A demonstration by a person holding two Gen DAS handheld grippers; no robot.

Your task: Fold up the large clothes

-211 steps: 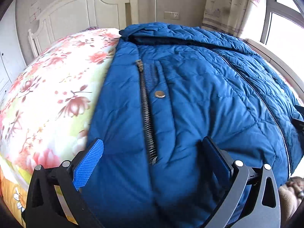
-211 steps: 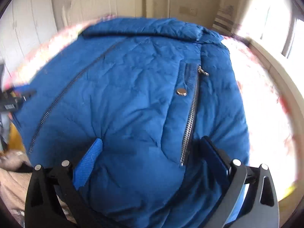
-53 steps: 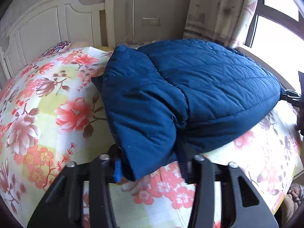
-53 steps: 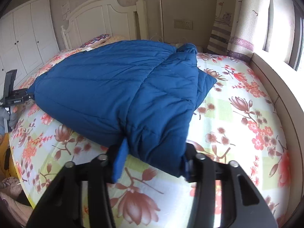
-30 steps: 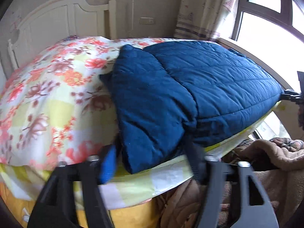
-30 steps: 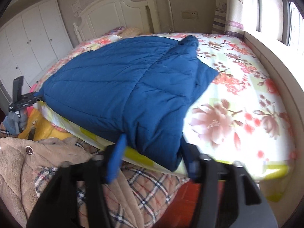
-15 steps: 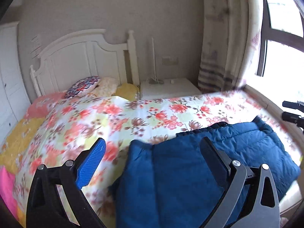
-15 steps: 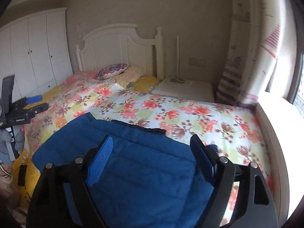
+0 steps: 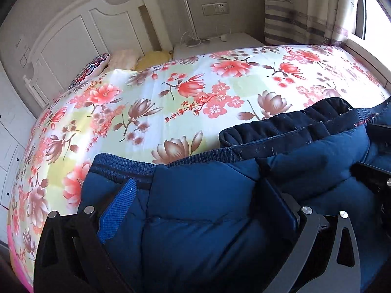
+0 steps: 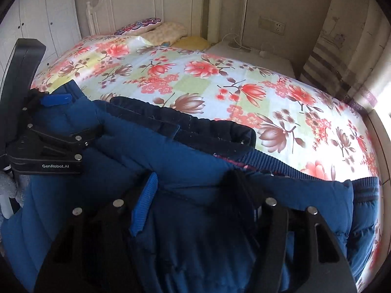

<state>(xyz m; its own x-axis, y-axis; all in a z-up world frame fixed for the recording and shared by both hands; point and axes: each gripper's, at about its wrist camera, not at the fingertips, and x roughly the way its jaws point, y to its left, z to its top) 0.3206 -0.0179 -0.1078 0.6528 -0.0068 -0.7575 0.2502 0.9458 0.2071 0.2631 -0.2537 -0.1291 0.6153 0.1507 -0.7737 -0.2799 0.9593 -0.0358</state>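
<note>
Jacket (image 9: pixel 207 219) looks puffy, soft and light, so grip its ribbed hem (image 9: pixel 122 168). Left tongs (image 9: pixel 198 202) are opening wide over it. Right tongs (image 10: pixel 193 195) are closing with padding between them.

A bed (image 9: pixel 171 102) with a floral cover in red, brown and pale green filled the room. A white panelled headboard (image 9: pixel 97 29) stood against a beige wall bearing a socket plate (image 9: pixel 215 8). Pillows (image 10: pixel 156 30) lay at the head. Striped curtains (image 9: pixel 305 9) hung beside a bright window (image 9: pixel 371 14). White wardrobe doors (image 10: pixel 51 12) stood alongside.
</note>
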